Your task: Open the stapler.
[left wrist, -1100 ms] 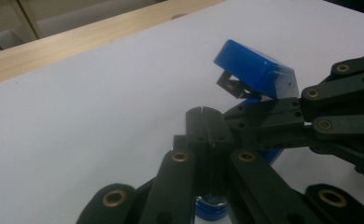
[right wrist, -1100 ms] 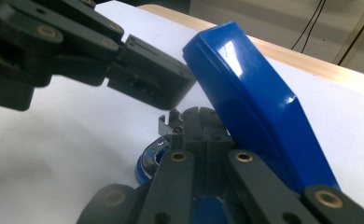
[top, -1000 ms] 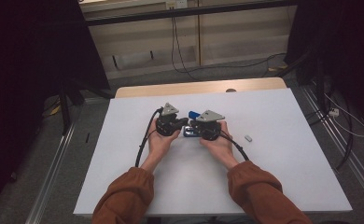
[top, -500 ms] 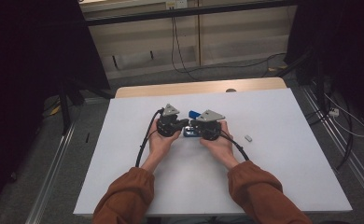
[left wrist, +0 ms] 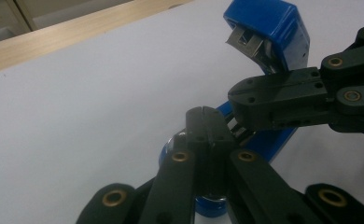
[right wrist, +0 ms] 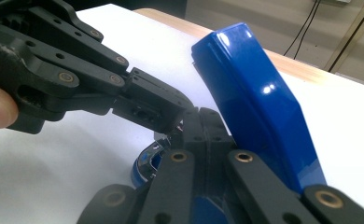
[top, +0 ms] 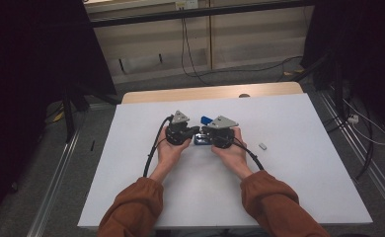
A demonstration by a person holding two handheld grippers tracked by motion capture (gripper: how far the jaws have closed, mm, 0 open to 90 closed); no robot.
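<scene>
Blue stapler [top: 204, 129] is found mid-bench [top: 289, 197], held between the two claws, its lid swung up and open. In the left claw view the lid's underside with the metal staple channel [left wrist: 243, 40] is seen tilted upward, above and beyond the claws.

Left claw [left wrist: 203, 112]: jaws pressed together, tips at the stapler's inner rail near the hinge; whether anything thin is pinched there cannot be told. Right claw [right wrist: 199, 116]: jaws likewise drawn together, lying just beside the raised lid [right wrist: 255, 98] and over the base; a grip on a part cannot be confirmed. The two claws meet tip to tip.

Judged step: work inside the opened stapler (loading or clearing the rail, most likely). To do it well, the base should be kept pinned flat by one claw while the other is moved only along the rail's line. The lid should be kept from snapping down on the tips. A small pale object [top: 262, 146] lies on the bench, well to the outer side of the right claw.
</scene>
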